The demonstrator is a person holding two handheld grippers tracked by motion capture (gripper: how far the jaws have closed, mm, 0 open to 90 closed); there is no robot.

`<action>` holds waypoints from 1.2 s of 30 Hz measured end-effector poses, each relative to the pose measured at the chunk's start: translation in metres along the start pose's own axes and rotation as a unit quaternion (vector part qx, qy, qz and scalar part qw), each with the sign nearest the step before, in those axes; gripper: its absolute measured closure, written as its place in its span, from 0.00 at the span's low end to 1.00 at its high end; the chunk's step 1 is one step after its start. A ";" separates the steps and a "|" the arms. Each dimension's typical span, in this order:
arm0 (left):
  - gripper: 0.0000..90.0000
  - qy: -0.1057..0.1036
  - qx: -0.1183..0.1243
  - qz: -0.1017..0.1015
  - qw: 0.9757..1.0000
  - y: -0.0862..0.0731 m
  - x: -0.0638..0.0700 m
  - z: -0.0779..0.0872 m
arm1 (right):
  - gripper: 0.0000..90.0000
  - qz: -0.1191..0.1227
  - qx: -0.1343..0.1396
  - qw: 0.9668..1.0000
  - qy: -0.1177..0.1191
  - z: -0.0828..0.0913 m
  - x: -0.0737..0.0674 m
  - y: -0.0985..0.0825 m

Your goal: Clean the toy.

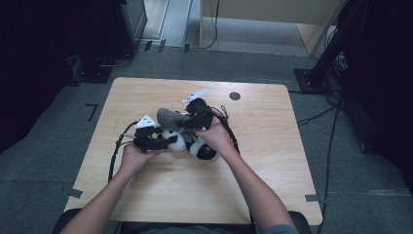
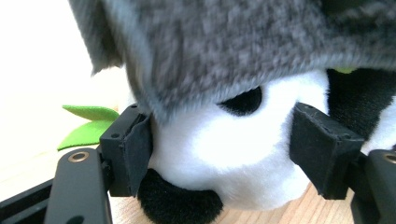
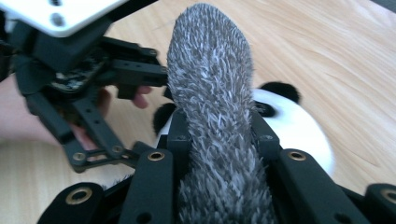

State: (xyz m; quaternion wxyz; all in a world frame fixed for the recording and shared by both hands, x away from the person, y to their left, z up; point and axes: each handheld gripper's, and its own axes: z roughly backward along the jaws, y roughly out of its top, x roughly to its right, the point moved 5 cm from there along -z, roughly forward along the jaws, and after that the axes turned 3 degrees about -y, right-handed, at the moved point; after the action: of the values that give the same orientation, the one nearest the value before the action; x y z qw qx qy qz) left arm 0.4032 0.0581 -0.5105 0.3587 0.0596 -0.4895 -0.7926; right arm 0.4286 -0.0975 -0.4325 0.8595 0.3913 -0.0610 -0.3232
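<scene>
A black-and-white panda plush (image 1: 200,148) lies on the wooden table (image 1: 263,161), near its middle. My left gripper (image 1: 167,142) comes in from the left, and its jaws stand either side of the panda's white head (image 2: 233,154). The left pad (image 2: 137,154) touches the fur, while the right pad (image 2: 322,154) sits a little off it. My right gripper (image 3: 219,135) is shut on a grey furry piece (image 3: 210,70) and holds it over the panda's head (image 3: 299,126). From above, that grey piece (image 1: 170,117) reaches left from the right gripper (image 1: 187,123).
A green felt leaf (image 2: 88,123) lies beside the panda. A dark round spot (image 1: 234,95) marks the table's far side. Black cables loop around both hands. Dark stands and a wooden cabinet (image 1: 272,14) stand beyond the table on grey carpet.
</scene>
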 end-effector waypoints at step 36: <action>0.27 -0.001 0.007 -0.011 1.000 0.000 -0.002 0.000 | 0.76 -0.018 0.033 0.999 0.006 0.028 0.000 0.011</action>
State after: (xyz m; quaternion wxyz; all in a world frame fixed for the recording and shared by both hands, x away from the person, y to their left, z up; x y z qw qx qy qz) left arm 0.4043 0.0590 -0.5114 0.3493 0.0668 -0.4947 -0.7930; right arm 0.4238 -0.1100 -0.4052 0.8405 0.4225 -0.0601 -0.3338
